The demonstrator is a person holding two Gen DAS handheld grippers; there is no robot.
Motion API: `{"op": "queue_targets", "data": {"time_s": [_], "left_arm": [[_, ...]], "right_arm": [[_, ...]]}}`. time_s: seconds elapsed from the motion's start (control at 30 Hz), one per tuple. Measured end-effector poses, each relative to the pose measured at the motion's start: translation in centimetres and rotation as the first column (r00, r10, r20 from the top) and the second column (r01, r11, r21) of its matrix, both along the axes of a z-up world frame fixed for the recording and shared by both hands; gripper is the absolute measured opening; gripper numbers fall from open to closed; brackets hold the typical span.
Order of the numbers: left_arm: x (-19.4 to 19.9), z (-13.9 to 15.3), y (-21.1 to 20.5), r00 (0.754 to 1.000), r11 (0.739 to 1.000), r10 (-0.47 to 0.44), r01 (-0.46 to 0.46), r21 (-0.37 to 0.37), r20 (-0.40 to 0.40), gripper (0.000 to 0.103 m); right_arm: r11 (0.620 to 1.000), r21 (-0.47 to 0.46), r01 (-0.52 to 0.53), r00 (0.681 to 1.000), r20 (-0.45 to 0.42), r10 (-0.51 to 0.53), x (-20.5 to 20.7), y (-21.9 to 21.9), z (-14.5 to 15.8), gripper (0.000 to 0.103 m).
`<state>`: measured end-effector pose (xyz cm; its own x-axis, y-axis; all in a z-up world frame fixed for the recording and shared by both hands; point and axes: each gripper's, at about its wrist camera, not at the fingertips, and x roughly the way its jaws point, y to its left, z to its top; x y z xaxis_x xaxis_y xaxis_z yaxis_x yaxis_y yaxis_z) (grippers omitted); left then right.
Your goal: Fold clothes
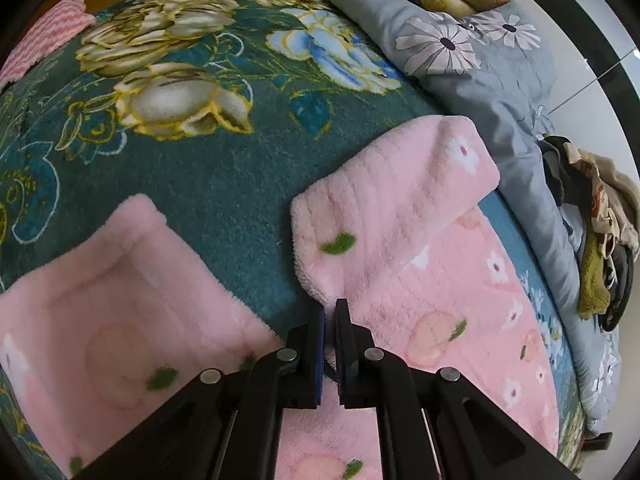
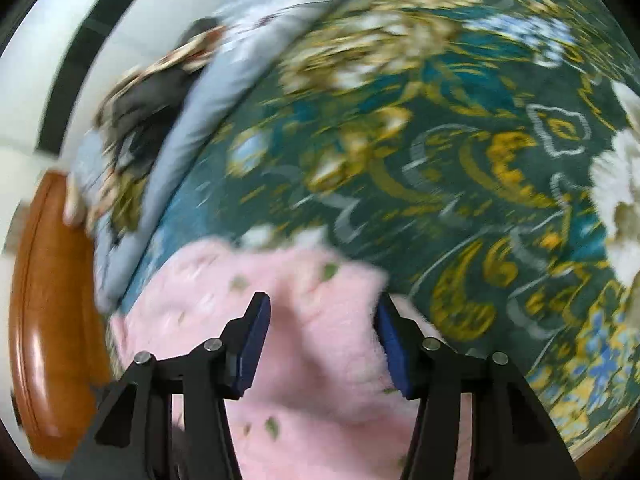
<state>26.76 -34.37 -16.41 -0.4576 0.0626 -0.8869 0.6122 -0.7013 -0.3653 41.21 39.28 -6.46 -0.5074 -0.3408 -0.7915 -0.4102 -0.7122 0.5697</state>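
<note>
A fluffy pink garment [image 1: 420, 280] with white flowers and green leaves lies on a dark green floral blanket [image 1: 208, 152]. One part [image 1: 120, 292] spreads at the lower left, and a folded-over part [image 1: 400, 188] lies at the centre right. My left gripper [image 1: 330, 312] is shut on an edge of the pink garment where these parts meet. In the blurred right wrist view, the same pink garment [image 2: 304, 320] lies under my right gripper [image 2: 322, 306], which stands open just above the fabric with nothing pinched.
A grey flowered quilt [image 1: 500, 80] runs along the right side of the bed, with a heap of dark and tan clothes [image 1: 600, 220] beyond it. A pink striped cloth [image 1: 44, 36] lies far left. A wooden bed frame [image 2: 48, 312] curves at the left.
</note>
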Motion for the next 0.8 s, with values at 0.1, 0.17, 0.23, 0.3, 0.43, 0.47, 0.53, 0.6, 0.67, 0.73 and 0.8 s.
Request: {"op": "queue_targets", "data": {"time_s": [0.1,0.17,0.23,0.3,0.43,0.47,0.53,0.6,0.67,0.73,0.8], "left_arm": [[-0.1,0.0,0.1,1.000,1.000,0.004,-0.004,-0.004,0.005,0.007],[-0.3,0.0,0.1,1.000,1.000,0.002,-0.002,-0.007,0.011,0.007],[-0.3,0.1,0.0,1.000,1.000,0.003,-0.003,-0.006,0.014,0.007],[-0.2,0.2,0.0,1.000,1.000,0.006,-0.006,-0.003,0.016,0.007],[-0.1,0.4,-0.1,1.000,1.000,0.011,-0.011,0.003,0.010,0.007],[-0.2,0.5,-0.1,1.000,1.000,0.014,-0.014,0.008,0.005,0.007],[-0.2,0.8,-0.1,1.000,1.000,0.019,-0.019,0.016,-0.007,0.007],[-0.3,1.0,-0.1,1.000,0.999,0.025,-0.024,0.025,-0.018,0.007],[-0.4,1.2,0.0,0.999,0.999,0.030,-0.029,0.033,-0.030,0.008],[-0.5,1.5,0.0,0.999,0.999,0.036,-0.034,0.042,-0.041,0.008],[-0.6,1.7,0.0,0.998,0.998,0.041,-0.039,0.051,-0.052,0.008]], "right_arm": [[0.995,-0.031,-0.098,0.993,-0.063,0.096,0.8,-2.3,0.8,0.053],[0.992,-0.014,-0.129,0.990,-0.060,0.128,0.7,-3.1,0.5,0.054],[0.996,-0.032,-0.087,0.995,-0.048,0.085,0.4,-2.4,-0.4,0.054],[0.997,-0.076,-0.013,0.999,-0.052,0.009,0.2,-0.9,-1.5,0.054],[0.982,-0.173,0.075,0.994,-0.063,-0.087,-1.0,1.5,-3.2,0.054],[0.977,-0.196,0.090,0.993,-0.060,-0.104,-1.4,2.1,-3.7,0.054],[0.957,-0.252,0.141,0.985,-0.060,-0.161,-1.7,3.2,-4.4,0.054],[0.934,-0.298,0.199,0.973,-0.052,-0.224,-1.8,4.0,-5.1,0.050],[0.922,-0.297,0.249,0.964,-0.017,-0.266,-1.7,4.6,-5.3,0.034],[0.916,-0.276,0.292,0.955,0.027,-0.297,-1.8,5.0,-5.5,0.012],[0.921,-0.239,0.309,0.951,0.066,-0.302,-2.5,5.3,-5.2,0.009]]}}
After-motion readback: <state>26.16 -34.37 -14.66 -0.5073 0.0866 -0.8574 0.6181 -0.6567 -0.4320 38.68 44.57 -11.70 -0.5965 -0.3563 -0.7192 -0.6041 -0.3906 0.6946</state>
